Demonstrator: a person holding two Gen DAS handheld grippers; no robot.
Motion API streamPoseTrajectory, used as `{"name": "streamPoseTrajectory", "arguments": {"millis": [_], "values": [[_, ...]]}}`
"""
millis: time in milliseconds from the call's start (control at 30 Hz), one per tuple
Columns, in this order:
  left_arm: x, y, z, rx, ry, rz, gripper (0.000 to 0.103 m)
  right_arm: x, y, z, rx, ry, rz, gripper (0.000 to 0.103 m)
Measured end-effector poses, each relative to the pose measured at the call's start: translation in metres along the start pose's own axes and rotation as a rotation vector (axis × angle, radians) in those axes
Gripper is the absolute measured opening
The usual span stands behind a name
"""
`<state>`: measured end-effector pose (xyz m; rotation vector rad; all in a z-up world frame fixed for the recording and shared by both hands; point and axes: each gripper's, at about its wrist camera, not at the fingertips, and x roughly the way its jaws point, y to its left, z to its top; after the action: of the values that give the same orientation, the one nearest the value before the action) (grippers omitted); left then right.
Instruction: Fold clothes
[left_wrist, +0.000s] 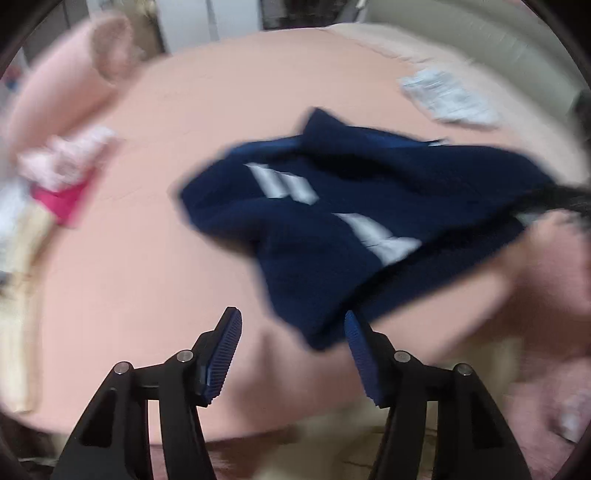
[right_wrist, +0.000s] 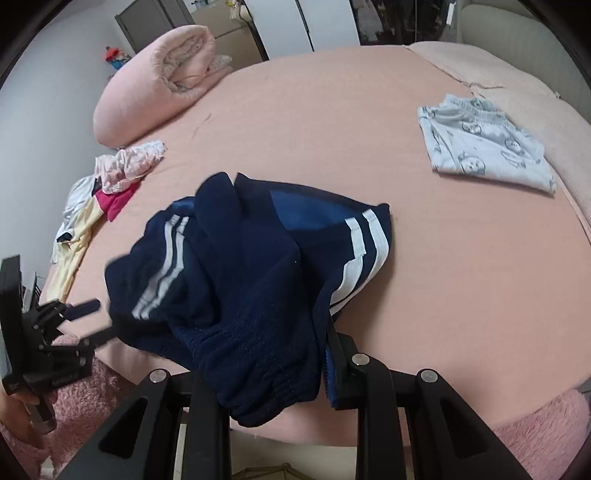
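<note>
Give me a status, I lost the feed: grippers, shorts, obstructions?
Left gripper open, empty, beside navy shorts. Right gripper shut on waistband, shorts bunched on bed. Nothing in the way; folded grey garment far off.

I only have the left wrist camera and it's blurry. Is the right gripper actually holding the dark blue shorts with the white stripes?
Observer: Yes. The dark blue shorts' elastic waistband is bunched between the right gripper's fingers, with one finger hidden under the fabric.
Operator: What's the pale blur at far right?
Observer: A folded light grey printed garment, lying flat on the pink bed sheet, apart from the shorts.
Operator: And the stuff on the left?
Observer: A pile of unfolded clothes: pink-white, magenta and yellow pieces overlapping near the bed's edge.
</note>
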<state>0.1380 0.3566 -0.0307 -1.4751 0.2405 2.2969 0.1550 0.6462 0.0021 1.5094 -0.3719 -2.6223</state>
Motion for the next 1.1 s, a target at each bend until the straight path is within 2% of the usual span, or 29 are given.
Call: {"name": "streamPoseTrajectory", "arguments": {"millis": [67,133,233,333,400,567,633,700,767,800,833,967,1033,1100], "values": [[-0.003,0.004,-0.002,-0.001,-0.03,0.042,0.056,-0.003,0.002,-0.004,-0.008,-0.002,0.006,0.024],[-0.004,-0.005,-0.004,0.081,-0.05,0.088,0.056,-0.005,0.005,-0.003,-0.027,-0.004,0.023,0.024],[0.007,-0.037,0.013,0.192,-0.049,0.1,0.056,-0.003,0.014,-0.001,-0.049,-0.005,0.042,0.024],[0.024,-0.071,0.03,0.304,-0.059,0.186,0.055,-0.004,0.017,0.003,-0.03,-0.012,0.07,0.024],[0.033,-0.08,0.029,0.356,-0.049,0.214,0.035,-0.007,0.017,0.005,-0.018,-0.013,0.091,0.024],[0.061,-0.092,0.035,0.456,-0.01,0.28,0.019,-0.003,0.015,0.001,0.0,0.012,0.097,0.024],[0.045,-0.072,0.044,0.312,-0.071,0.253,0.018,0.004,0.014,-0.004,-0.01,0.052,0.07,0.024],[0.03,-0.049,0.05,0.185,-0.117,0.251,0.018,0.017,0.013,-0.014,-0.032,0.108,0.005,0.025],[0.016,-0.03,0.049,0.115,-0.137,0.254,0.018,0.036,0.011,-0.027,-0.047,0.189,-0.043,0.032],[0.01,-0.022,0.048,0.089,-0.144,0.256,0.018,0.042,0.011,-0.033,-0.048,0.216,-0.057,0.036],[0.008,-0.019,0.044,0.091,-0.145,0.259,0.018,0.045,0.01,-0.037,-0.039,0.221,-0.061,0.036],[-0.009,-0.012,0.024,0.078,-0.144,0.272,0.018,0.044,0.014,-0.041,-0.043,0.187,-0.084,0.039],[-0.013,-0.003,0.01,0.025,-0.128,0.272,0.018,0.041,0.021,-0.037,-0.101,0.158,-0.141,0.039],[-0.011,0.01,0.002,-0.053,-0.111,0.26,0.02,0.03,0.024,-0.031,-0.122,0.097,-0.142,0.039]]}}
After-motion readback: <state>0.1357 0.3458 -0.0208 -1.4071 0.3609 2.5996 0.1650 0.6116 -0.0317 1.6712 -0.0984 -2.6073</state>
